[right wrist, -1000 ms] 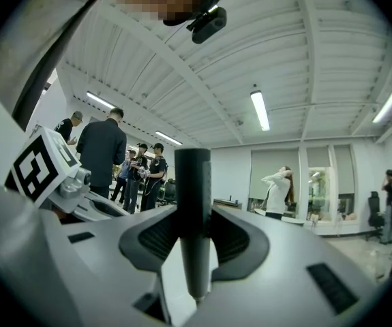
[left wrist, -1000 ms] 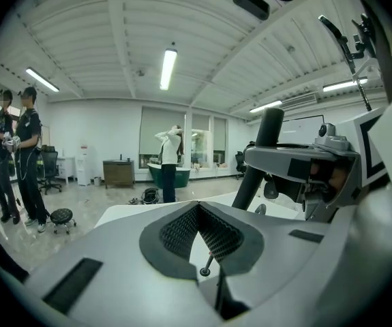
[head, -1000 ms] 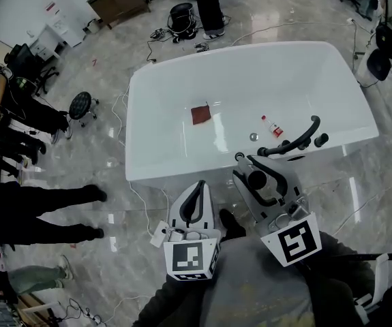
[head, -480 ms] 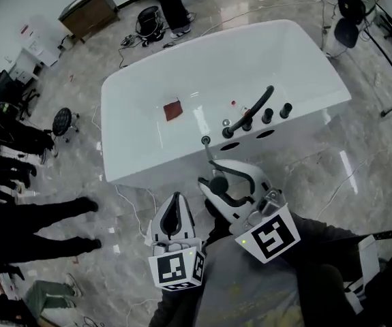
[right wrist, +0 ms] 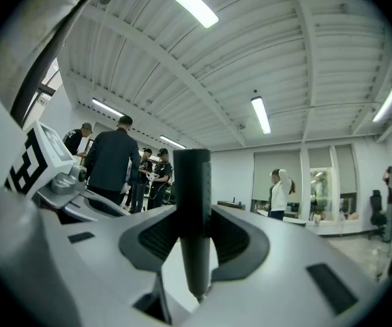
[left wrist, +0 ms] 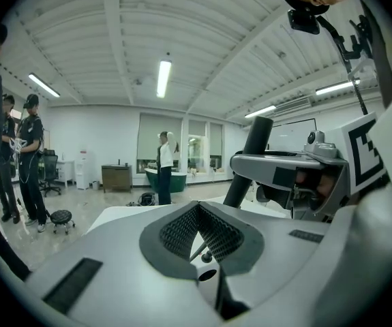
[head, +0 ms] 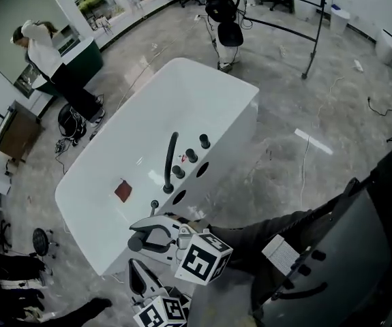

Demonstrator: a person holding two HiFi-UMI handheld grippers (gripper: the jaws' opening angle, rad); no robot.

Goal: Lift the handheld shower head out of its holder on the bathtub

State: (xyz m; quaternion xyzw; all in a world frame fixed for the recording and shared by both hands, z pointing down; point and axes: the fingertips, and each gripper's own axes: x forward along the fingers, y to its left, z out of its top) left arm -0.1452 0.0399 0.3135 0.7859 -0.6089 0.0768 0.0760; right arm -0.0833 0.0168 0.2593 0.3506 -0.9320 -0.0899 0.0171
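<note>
By tub (head: 206,94): showerhead (right wrist: 193,210) vert., tip down

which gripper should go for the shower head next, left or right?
Left, probably. The left gripper has shut, empty jaws aimed at the bathtub. The right gripper sits nearer the shower head, but its jaws hold a dark cylinder.

Lab hall; freestanding bathtub (head: 209,107); office chairs (head: 227,34).
</note>
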